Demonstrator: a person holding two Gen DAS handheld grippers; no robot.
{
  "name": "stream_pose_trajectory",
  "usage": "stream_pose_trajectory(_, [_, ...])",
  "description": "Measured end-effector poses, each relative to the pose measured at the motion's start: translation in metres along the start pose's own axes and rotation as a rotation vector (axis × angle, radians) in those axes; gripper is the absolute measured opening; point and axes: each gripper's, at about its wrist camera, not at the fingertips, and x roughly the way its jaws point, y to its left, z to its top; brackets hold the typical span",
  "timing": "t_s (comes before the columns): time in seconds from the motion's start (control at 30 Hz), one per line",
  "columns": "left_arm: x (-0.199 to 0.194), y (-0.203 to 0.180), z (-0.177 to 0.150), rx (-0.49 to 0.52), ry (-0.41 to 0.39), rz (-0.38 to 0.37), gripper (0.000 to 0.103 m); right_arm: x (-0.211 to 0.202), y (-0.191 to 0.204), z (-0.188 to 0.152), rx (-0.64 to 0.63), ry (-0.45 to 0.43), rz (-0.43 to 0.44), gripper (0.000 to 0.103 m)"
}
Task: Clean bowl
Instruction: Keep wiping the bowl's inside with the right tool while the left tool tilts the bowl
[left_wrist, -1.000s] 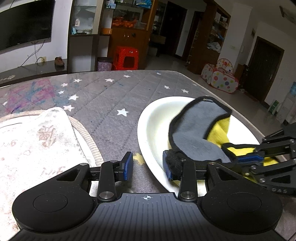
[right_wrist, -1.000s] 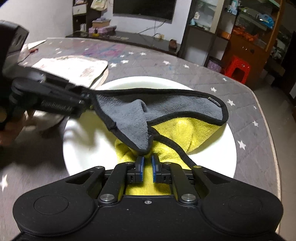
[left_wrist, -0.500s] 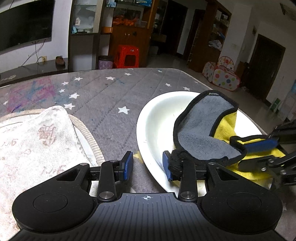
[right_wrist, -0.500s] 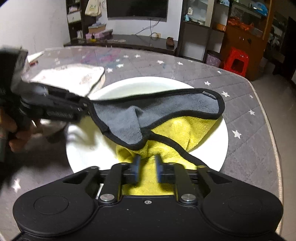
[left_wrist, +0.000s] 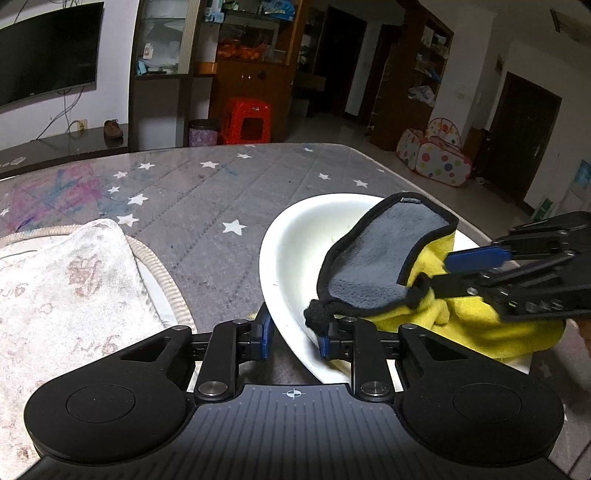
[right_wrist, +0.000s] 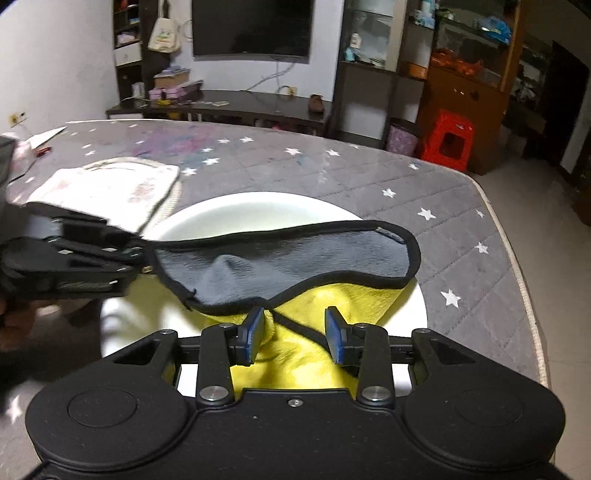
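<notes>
Our left gripper (left_wrist: 293, 334) is clamped on the near rim of the white bowl (left_wrist: 291, 243), with a corner of the grey-and-yellow cloth (left_wrist: 384, 273) pinched inside. Our right gripper (right_wrist: 293, 334) has let go: its jaws stand apart over the yellow side, pads clear. Both tilt downward. The bowl sits on the star-patterned worktop (left_wrist: 207, 206), beside a pale towel (left_wrist: 62, 280).
</notes>
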Motion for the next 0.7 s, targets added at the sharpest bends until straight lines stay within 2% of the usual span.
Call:
stream_pose_trajectory(0.17, [0.001,0.005,0.003,0.0,-0.003,-0.003,0.025,0.018,-0.002,0.001,0.019,0.017,-0.027,0.029])
stream_pose_trajectory(0.2, [0.001,0.005,0.003,-0.001,-0.004,-0.004,0.025,0.021,-0.004,0.001,0.028,0.021,-0.028,0.023])
stream_pose_trajectory(0.23, [0.001,0.006,0.003,-0.001,-0.005,-0.005,0.025,0.026,-0.007,0.002,0.041,0.026,-0.03,0.022])
stream_pose_trajectory(0.7, [0.005,0.004,0.004,-0.005,-0.006,-0.008,0.025,0.061,0.004,0.027,0.024,0.024,-0.041,0.022])
